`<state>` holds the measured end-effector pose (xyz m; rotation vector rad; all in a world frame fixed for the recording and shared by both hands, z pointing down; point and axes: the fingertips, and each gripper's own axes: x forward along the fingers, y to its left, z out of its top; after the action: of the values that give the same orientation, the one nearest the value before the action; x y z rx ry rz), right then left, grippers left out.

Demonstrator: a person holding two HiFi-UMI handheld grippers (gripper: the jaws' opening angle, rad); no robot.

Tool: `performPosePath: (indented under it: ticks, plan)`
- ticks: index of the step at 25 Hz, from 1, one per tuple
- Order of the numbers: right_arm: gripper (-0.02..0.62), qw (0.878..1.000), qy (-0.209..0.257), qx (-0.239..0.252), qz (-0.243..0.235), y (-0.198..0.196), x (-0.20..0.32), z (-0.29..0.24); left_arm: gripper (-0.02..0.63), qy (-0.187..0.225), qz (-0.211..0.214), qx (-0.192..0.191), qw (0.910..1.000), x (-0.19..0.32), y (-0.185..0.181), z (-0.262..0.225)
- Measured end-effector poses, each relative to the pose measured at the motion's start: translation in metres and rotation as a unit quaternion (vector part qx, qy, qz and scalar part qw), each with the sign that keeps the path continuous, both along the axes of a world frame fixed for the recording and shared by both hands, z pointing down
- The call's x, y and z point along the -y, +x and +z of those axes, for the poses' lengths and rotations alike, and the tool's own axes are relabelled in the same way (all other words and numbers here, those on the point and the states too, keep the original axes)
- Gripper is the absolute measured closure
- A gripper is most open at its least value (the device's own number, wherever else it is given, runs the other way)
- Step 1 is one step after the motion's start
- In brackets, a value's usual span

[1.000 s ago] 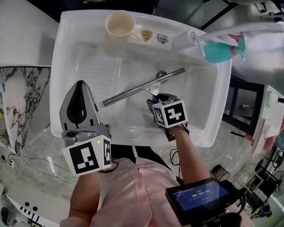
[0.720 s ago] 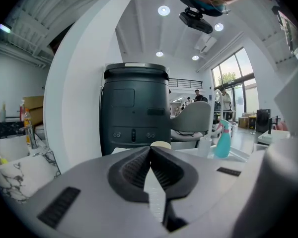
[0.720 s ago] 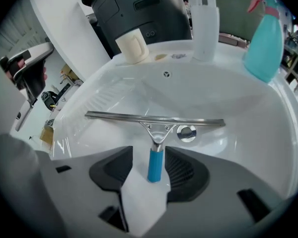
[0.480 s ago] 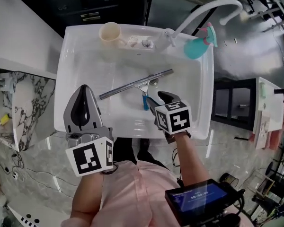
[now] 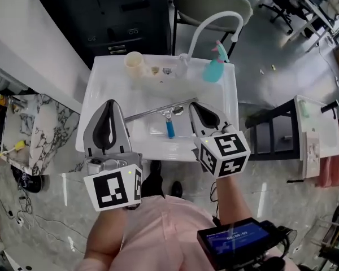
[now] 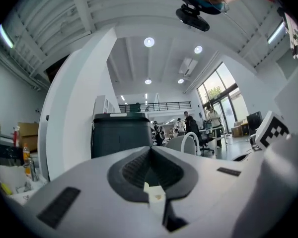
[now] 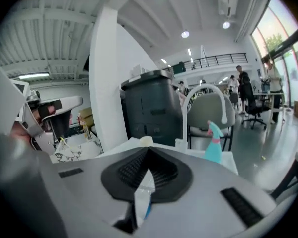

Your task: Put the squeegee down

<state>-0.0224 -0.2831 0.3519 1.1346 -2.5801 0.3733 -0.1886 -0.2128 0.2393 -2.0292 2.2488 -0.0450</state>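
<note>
The squeegee, a long metal blade with a blue handle, lies flat in the basin of the white sink. Both grippers hang high above the sink's near edge, apart from the squeegee. My left gripper is at the left, shut with nothing in it; its jaws meet at the tip. My right gripper is at the right, over the basin's right half, also shut and empty. A sliver of blue shows through the gap below its jaws in the right gripper view.
A beige cup, a teal spray bottle and a white arched faucet stand at the sink's back rim. A dark cabinet and a chair lie behind. A marble slab sits at left.
Both grippers have risen well above the sink. The right one drew back from the squeegee's handle and its jaws went from open to shut. The squeegee stays in the basin.
</note>
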Motion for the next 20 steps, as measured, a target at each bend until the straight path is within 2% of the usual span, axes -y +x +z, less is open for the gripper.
performPosePath:
  ticks: [4,7,13,20]
  plan:
    - [0.594,0.997,0.076,-0.005,-0.001,0.011,-0.02,-0.04,0.597,0.021,0.004,0.008,0.9997,-0.017,0.019,-0.026]
    - [0.594,0.994,0.111,0.007,0.0,0.02,-0.03,-0.063,0.597,0.03,0.008,0.014,0.9994,-0.024,0.032,-0.036]
    - [0.595,0.991,0.133,0.024,0.005,0.037,-0.04,-0.082,0.597,0.034,0.013,0.019,0.9992,-0.032,0.051,-0.044]
    - [0.597,0.988,0.151,0.018,-0.002,0.037,-0.046,-0.087,0.597,0.038,0.015,0.018,0.999,-0.035,0.059,-0.043]
